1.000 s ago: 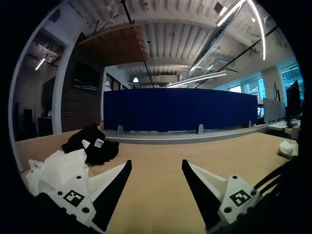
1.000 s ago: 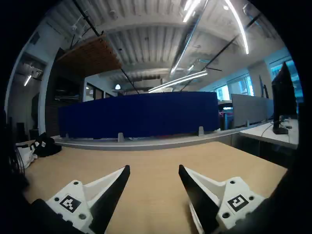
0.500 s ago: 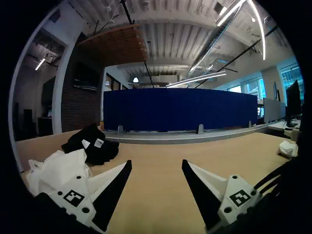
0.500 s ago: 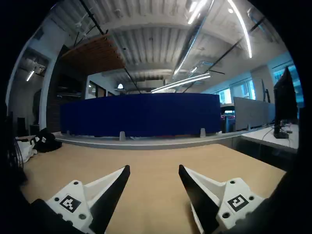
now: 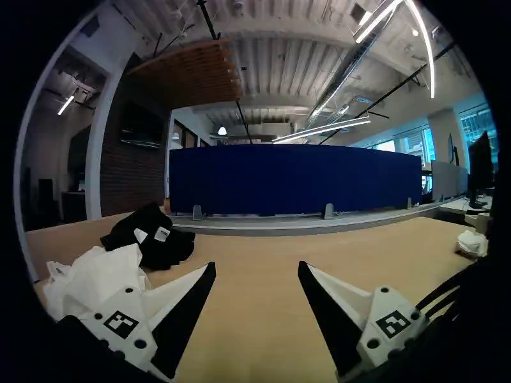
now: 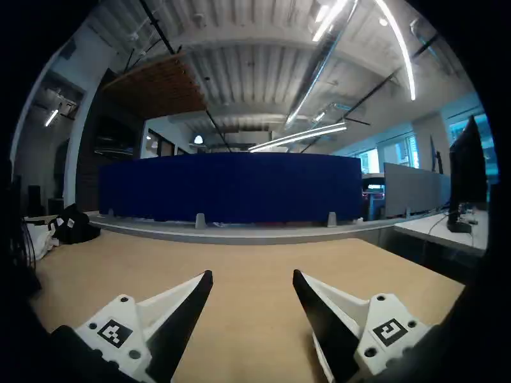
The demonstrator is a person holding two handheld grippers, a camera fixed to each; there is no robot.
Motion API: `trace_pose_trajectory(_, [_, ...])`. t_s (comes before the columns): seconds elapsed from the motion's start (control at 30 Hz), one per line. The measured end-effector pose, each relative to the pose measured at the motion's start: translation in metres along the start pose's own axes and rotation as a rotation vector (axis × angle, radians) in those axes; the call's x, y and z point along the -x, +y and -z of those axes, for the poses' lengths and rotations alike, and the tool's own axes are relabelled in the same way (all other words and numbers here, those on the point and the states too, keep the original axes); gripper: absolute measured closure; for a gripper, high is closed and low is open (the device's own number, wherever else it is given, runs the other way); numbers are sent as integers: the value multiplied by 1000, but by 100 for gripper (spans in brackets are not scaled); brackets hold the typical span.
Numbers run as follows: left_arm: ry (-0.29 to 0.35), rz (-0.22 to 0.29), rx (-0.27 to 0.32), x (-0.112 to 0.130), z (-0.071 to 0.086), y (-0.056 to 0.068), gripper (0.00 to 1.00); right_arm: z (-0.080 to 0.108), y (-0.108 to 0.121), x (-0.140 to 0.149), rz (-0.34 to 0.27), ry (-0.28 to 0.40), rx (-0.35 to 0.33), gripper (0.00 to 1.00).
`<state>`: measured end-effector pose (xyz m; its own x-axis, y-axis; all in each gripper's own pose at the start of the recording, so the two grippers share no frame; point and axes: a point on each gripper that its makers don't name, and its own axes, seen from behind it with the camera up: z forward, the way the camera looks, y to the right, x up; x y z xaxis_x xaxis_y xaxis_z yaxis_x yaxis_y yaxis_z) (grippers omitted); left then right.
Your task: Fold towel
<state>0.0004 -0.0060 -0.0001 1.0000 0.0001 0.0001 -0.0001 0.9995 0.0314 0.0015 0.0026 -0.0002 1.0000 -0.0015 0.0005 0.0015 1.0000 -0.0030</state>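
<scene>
One crumpled white towel (image 5: 96, 277) lies unfolded on the wooden table (image 5: 255, 319), just beside one finger of the left gripper (image 5: 255, 263); whether they touch is unclear. One black cloth (image 5: 150, 239) is bunched right behind it. A second, smaller white crumpled cloth (image 5: 471, 242) sits well apart at the table's far edge. Both grippers, the left one and the right gripper (image 6: 251, 272), hover with jaws spread wide, holding nothing. One blue partition (image 5: 287, 179) stands along the table's back.
</scene>
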Motion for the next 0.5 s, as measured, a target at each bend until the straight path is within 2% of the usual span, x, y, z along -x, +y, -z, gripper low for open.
trace_pose_trajectory(0.5, [0, 0, 0, 0, 0, 0, 5, 0, 2, 0, 0, 0, 8, 0])
